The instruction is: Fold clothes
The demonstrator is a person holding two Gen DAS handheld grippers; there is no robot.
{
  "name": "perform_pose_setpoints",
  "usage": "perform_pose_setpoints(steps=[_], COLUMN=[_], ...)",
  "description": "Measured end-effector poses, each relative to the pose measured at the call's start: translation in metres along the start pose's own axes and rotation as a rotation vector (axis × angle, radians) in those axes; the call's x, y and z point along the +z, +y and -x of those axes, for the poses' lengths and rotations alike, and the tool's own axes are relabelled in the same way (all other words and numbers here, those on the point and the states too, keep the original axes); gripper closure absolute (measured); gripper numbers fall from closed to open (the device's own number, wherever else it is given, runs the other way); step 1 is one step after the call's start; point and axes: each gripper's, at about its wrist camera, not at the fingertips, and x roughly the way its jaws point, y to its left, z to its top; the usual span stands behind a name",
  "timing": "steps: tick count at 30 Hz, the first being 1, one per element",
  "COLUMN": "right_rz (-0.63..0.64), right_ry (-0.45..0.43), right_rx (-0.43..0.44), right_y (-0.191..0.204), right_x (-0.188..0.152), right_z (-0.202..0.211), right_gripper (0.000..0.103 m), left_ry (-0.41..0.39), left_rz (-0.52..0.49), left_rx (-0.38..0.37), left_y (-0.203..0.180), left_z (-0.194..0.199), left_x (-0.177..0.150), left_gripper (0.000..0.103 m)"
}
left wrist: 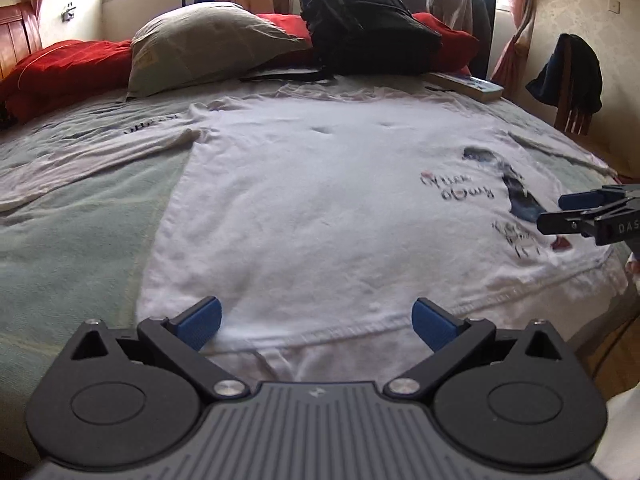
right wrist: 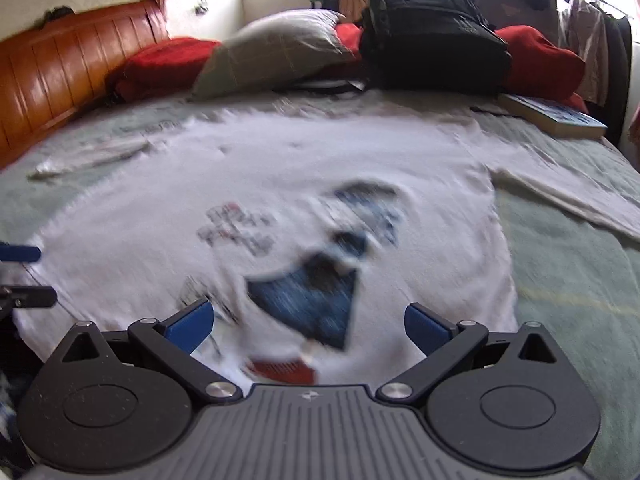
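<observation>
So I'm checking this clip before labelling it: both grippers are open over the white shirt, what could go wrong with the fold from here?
1. The white shirt lies on a soft green bedspread; a pinch at the hem might catch that too.
2. The left gripper sits mid-hem, not at a corner, so a lift may sag unevenly.
3. The book beyond the far sleeve could snag it.

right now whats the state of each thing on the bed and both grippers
white long-sleeve shirt: spread flat, print up, sleeves out, unfolded
left gripper: open, over the hem, holding nothing
right gripper: open, over the print, holding nothing
grey pillow: lying tilted on red bedding
black backpack: standing upright
book: closed, lying flat
</observation>
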Motion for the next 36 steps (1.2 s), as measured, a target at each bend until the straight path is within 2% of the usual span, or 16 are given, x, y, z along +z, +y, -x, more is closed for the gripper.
perform_pose_setpoints(steps=[5, 11, 18, 24, 28, 32, 33, 36], right_rz=[-0.004, 0.02, 0.013, -0.044, -0.07, -0.074, -0.075, -0.074], right_ry=[-0.036, -0.042, -0.023, 0.035, 0.062, 0.069, 0.069, 0.067], right_rx=[0.101, 0.186, 0.225, 0.243, 0.236, 0.227, 0.228, 0.236], right_y=[0.022, 0.046, 0.057, 0.058, 0.055, 0.051, 0.051, 0.053], right_x=[0.035, 0.072, 0.1, 0.103, 0.103, 0.103, 0.104, 0.105], right_z=[-0.01, -0.038, -0.078, -0.113, -0.124, -0.128, -0.129, -0.131], right_gripper=[0.0, 0.0, 0.0, 0.0, 0.0, 0.0, 0.0, 0.0], left_ry=[-0.037, -0.045, -0.074, -0.058, -0.029, 0.019, 0.014, -0.017], left_rz=[-0.009, 0.053, 0.225, 0.362, 0.36, 0.288, 0.275, 0.249], left_rx=[0.051, 0.219, 0.336, 0.369, 0.377, 0.44, 0.437, 0.354], left_y=[0.043, 0.14, 0.267, 0.332, 0.344, 0.325, 0.321, 0.307], left_z=[0.002, -0.021, -0.052, -0.075, -0.076, -0.074, -0.075, -0.085], left_x=[0.044, 0.082, 0.096, 0.083, 0.062, 0.077, 0.084, 0.109], left_gripper=[0.002, 0.002, 0.002, 0.002, 0.005, 0.005, 0.005, 0.004])
